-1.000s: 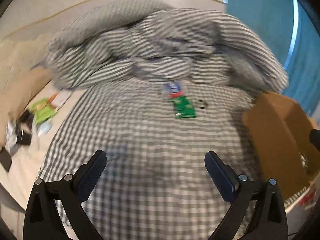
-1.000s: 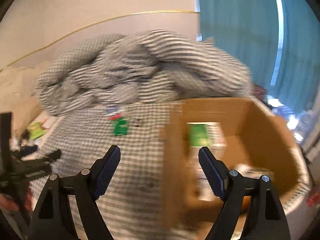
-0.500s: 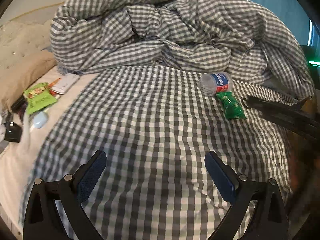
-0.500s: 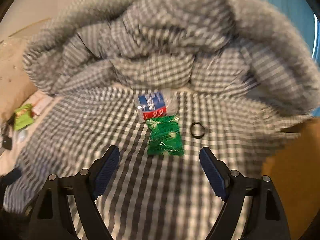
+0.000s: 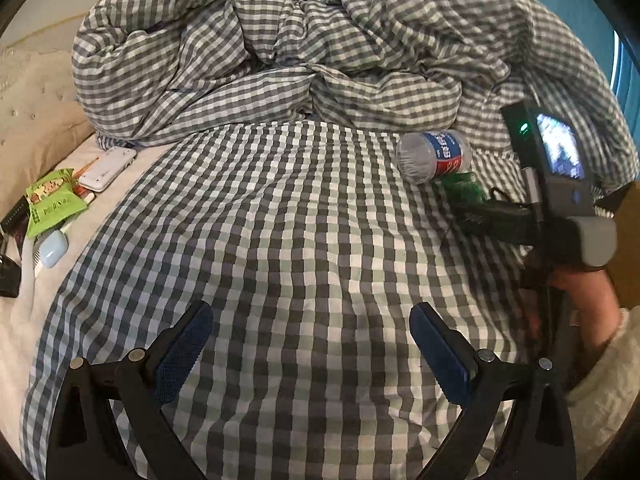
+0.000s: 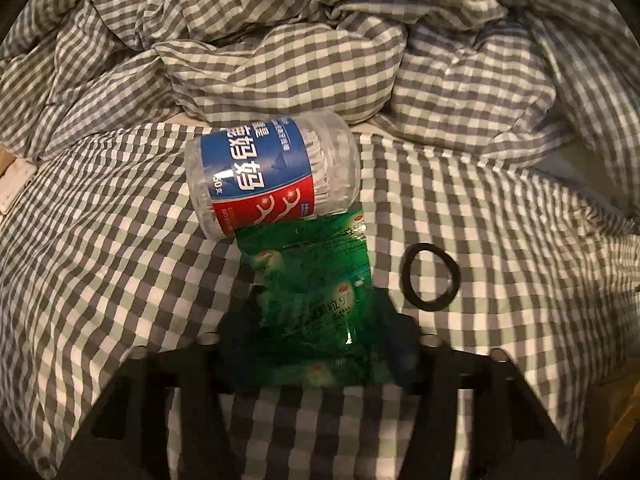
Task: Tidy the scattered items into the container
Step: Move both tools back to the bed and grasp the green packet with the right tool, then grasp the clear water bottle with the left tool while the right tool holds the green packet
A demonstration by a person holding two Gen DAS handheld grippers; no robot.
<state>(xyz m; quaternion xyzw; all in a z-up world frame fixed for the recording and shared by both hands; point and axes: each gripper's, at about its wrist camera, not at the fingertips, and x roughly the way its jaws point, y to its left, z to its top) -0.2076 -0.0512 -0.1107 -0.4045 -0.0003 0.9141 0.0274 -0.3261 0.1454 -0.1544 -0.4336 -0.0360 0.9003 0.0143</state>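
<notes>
A green packet (image 6: 316,280) lies on the checked bed cover, its top edge against a clear floss-pick bottle (image 6: 272,176) with a blue and red label. My right gripper (image 6: 318,314) is closing on the packet, with a blurred finger pressed against each side and the packet bunched between them. A black ring (image 6: 405,276) lies just right of it. In the left wrist view the bottle (image 5: 434,156) and packet (image 5: 460,184) sit at the right, with the right gripper (image 5: 476,210) on the packet. My left gripper (image 5: 310,312) hangs open over bare cover, holding nothing.
A heaped checked duvet (image 5: 280,52) fills the back of the bed. At the left edge lie a green snack bag (image 5: 52,204), a white case (image 5: 106,164), a pale blue case (image 5: 52,252) and dark items. A cardboard box (image 5: 628,232) edge shows far right, behind a hand (image 5: 588,292).
The right gripper swung from over the cardboard box to the green packet, dropped onto it and narrowed its jaws around it. The left gripper moved lower and closer to the cover, still open.
</notes>
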